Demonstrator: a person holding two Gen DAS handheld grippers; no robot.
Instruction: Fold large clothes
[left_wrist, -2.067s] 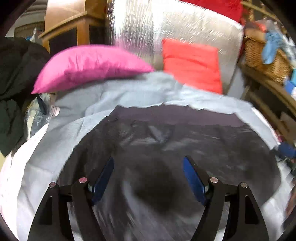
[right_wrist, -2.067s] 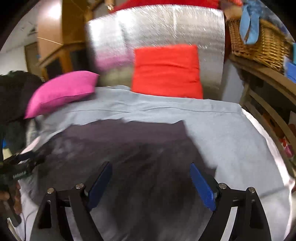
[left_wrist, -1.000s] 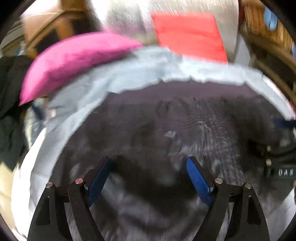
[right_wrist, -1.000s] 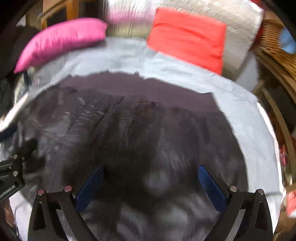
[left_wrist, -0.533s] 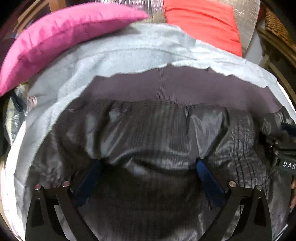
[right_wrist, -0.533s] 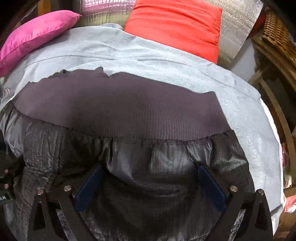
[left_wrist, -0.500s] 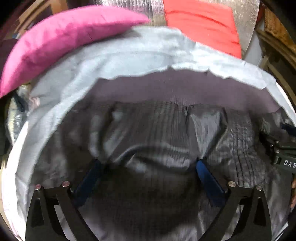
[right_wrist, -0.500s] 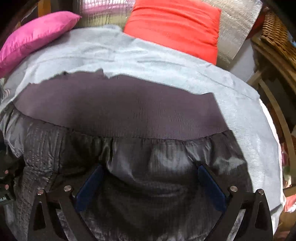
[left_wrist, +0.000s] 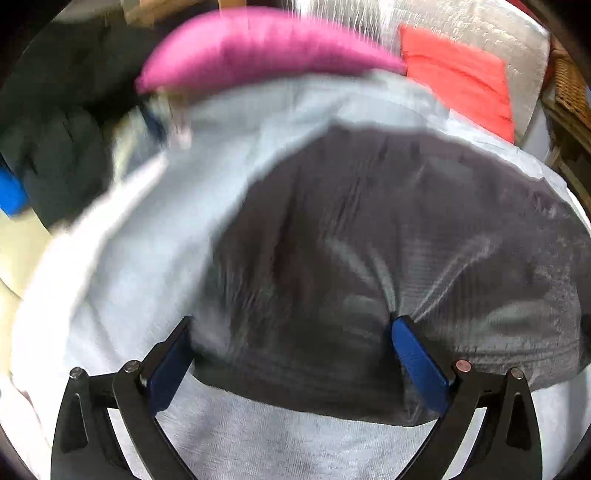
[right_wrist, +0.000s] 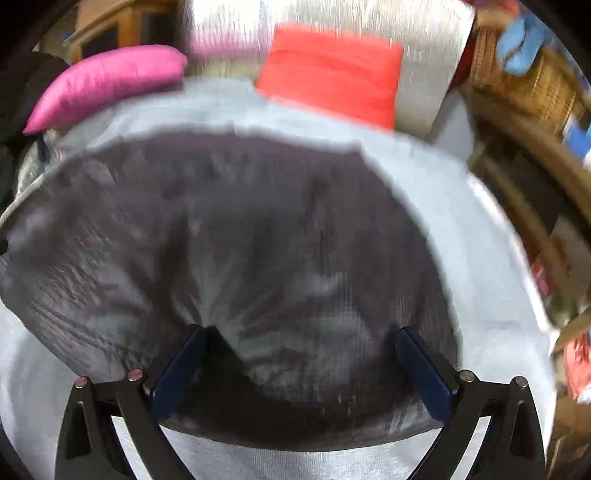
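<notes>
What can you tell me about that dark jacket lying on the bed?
The dark jacket is charcoal grey, of thin, faintly shiny, finely ribbed fabric that looks like quilted nylon. It lies spread and rumpled on the light grey sheet, its far edge straight and matte, its near edge rounded. Creases fan out from where the blue pads of the open right gripper press into it. The open left gripper straddles its near left part. Motion blur hides finer details.

Home; bed (right_wrist: 436, 192), pillows (right_wrist: 107, 81)
</notes>
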